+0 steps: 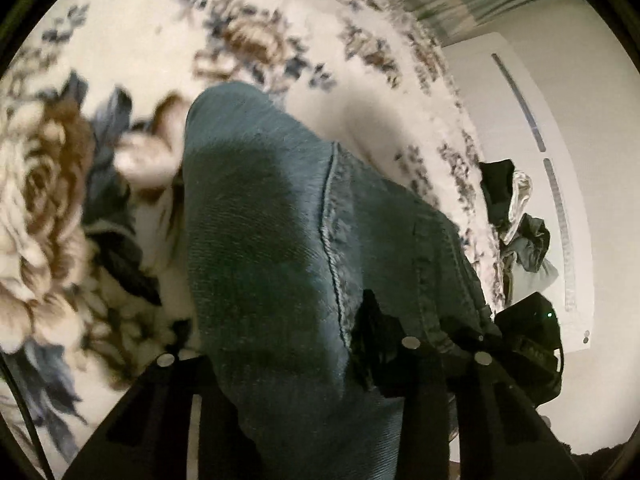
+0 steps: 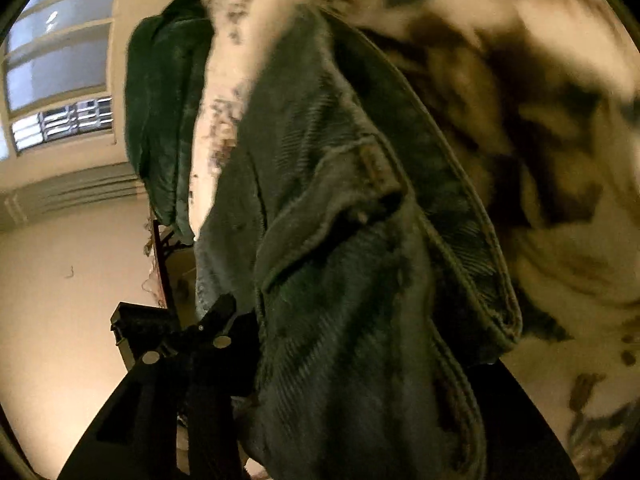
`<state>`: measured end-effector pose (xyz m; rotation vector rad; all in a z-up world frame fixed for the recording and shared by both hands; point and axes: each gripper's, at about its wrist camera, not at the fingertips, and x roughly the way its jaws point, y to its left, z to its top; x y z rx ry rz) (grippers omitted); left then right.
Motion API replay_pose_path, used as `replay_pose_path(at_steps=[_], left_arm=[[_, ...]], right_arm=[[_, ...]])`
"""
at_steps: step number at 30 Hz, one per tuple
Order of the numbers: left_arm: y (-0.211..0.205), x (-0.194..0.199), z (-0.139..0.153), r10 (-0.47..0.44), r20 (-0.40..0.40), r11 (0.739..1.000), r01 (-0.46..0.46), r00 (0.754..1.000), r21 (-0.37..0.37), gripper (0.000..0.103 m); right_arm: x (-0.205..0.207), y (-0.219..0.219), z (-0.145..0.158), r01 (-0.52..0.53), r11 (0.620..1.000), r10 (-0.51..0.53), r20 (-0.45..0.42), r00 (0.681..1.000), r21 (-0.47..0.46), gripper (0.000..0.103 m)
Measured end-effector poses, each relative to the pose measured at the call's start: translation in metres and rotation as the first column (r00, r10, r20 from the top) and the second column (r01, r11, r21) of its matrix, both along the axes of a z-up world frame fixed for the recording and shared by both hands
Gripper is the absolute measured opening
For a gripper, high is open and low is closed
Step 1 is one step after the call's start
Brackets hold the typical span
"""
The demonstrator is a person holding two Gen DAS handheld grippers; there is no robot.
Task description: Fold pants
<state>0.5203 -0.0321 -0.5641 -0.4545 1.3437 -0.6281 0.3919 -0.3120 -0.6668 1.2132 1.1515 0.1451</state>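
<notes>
Both tools have hold of the pants (image 1: 280,240), a pair of blue-green jeans, over a bed spread with a floral blanket (image 1: 52,184). The left tool (image 1: 320,360) is pinched narrow on denim that bunches between its fingers and runs away ahead of it along a stitched seam. The right tool (image 2: 352,360) is likewise clamped on a thick wad at the waistband, with a belt loop (image 2: 374,164) just ahead of its tips. The cloth looks raised off the blanket near both tools, so I take this as the lift before a fold. To do it well, I'd keep both tools level with each other and the denim taut between them, let the legs hang straight, and lay it down seam on seam. The thick wad could slip out.
</notes>
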Motion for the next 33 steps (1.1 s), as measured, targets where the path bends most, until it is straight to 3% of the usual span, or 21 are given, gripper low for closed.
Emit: replay_pose_path(at_steps=[6, 9, 15, 21, 27, 33], left_arm=[[0.034, 0.015, 0.032, 0.029, 0.036, 0.999, -0.028, 0.999, -0.019, 0.033], [0.066, 0.031, 0.049, 0.06, 0.064, 0.998, -0.059, 0.996, -0.022, 0.033], [0.168, 0.082, 0.076, 0.112, 0.141, 0.994, -0.114, 0.984, 0.001, 0.033], [0.289, 0.156, 0.079, 0.143, 0.174, 0.989, -0.148, 0.974, 0.018, 0.033], [0.391, 0.243, 0.055, 0.125, 0.187, 0.988, -0.14, 0.974, 0.068, 0.033], [0.442, 0.3, -0.039, 0.056, 0.099, 0.995, -0.064, 0.993, 0.076, 0.034]], right_arm=[[0.019, 0.003, 0.054, -0.057, 0.998, 0.059, 0.069, 0.996, -0.037, 0.045], [0.04, 0.03, 0.078, -0.095, 0.994, 0.101, 0.108, 0.989, -0.062, 0.045], [0.11, 0.119, 0.104, -0.147, 0.988, 0.152, 0.181, 0.972, -0.041, 0.045], [0.2, 0.245, 0.109, -0.201, 0.979, 0.202, 0.258, 0.945, -0.032, 0.045], [0.295, 0.37, 0.083, -0.225, 0.974, 0.224, 0.306, 0.925, -0.034, 0.045], [0.348, 0.443, 0.018, -0.218, 0.973, 0.23, 0.276, 0.933, -0.072, 0.045]])
